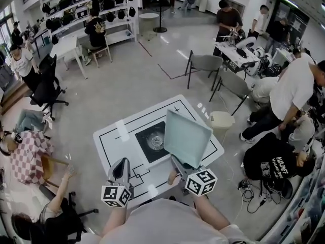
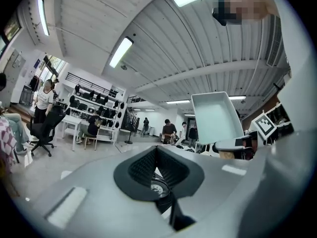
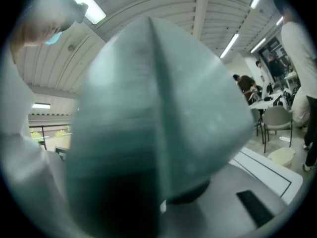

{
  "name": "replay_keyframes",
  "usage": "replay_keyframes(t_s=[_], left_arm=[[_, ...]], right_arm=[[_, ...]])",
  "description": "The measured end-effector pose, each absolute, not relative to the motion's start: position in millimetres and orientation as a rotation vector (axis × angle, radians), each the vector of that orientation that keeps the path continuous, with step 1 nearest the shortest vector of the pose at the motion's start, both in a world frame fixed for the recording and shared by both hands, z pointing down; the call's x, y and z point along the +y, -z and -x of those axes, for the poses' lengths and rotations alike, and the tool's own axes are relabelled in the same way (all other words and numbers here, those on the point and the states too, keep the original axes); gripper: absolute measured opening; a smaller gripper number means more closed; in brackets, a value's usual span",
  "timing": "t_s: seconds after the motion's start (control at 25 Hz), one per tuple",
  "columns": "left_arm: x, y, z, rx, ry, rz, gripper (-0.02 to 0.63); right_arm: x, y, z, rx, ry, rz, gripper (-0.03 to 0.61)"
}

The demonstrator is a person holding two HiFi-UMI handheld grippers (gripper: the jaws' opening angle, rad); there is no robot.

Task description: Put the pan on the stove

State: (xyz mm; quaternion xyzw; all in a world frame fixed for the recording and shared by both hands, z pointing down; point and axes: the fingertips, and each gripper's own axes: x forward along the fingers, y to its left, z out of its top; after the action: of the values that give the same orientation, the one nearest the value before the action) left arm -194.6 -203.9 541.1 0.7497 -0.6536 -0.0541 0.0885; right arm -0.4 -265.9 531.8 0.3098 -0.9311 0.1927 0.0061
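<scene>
stove [image 1: 152, 142] open from left, pan [image 1: 187, 136] blocking its right side

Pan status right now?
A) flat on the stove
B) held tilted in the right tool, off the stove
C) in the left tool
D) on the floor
B: the pan is gripped by the right tool and stands tilted above the table, not set on the stove.

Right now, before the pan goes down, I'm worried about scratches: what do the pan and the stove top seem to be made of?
The pan: pale grey-green, square, thin-walled, matt with a soft sheen; it looks like coated or enamelled metal, though plastic can't be ruled out. The stove: a flat black panel, glossy, with bright reflections at its centre; probably glass or ceramic.
</scene>
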Motion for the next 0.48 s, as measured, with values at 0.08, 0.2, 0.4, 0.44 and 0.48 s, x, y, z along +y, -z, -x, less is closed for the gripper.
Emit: replay_keyframes(t_s=[0.08, 0.2, 0.4, 0.44, 0.48], left_arm=[[-206.4, -543.1, 195.2, -1.954, 0.153, -2.215, 0.009], [-207.2, -547.9, 197.7, -1.961, 0.142, -2.190, 0.011], [-214.5, -552.0, 194.4, -1.969, 0.128, -2.167, 0.011], [-215.2, -553.1, 194.7, -1.972, 0.123, -2.161, 0.009], [-215.1, -554.4, 195.5, -1.975, 0.119, -2.155, 0.011]], right_arm=[[-271.7, -541.7, 8.2, -2.911, -0.699, -0.831, 0.117], [-277.3, -561.9, 22.2, -2.869, -0.871, -0.617, 0.117], [-289.6, -606.6, 36.0, -2.721, -1.115, -0.299, 0.117], [-291.3, -617.8, 39.5, -2.682, -1.169, -0.233, 0.117], [-292.1, -629.5, 43.3, -2.638, -1.229, -0.171, 0.117]])
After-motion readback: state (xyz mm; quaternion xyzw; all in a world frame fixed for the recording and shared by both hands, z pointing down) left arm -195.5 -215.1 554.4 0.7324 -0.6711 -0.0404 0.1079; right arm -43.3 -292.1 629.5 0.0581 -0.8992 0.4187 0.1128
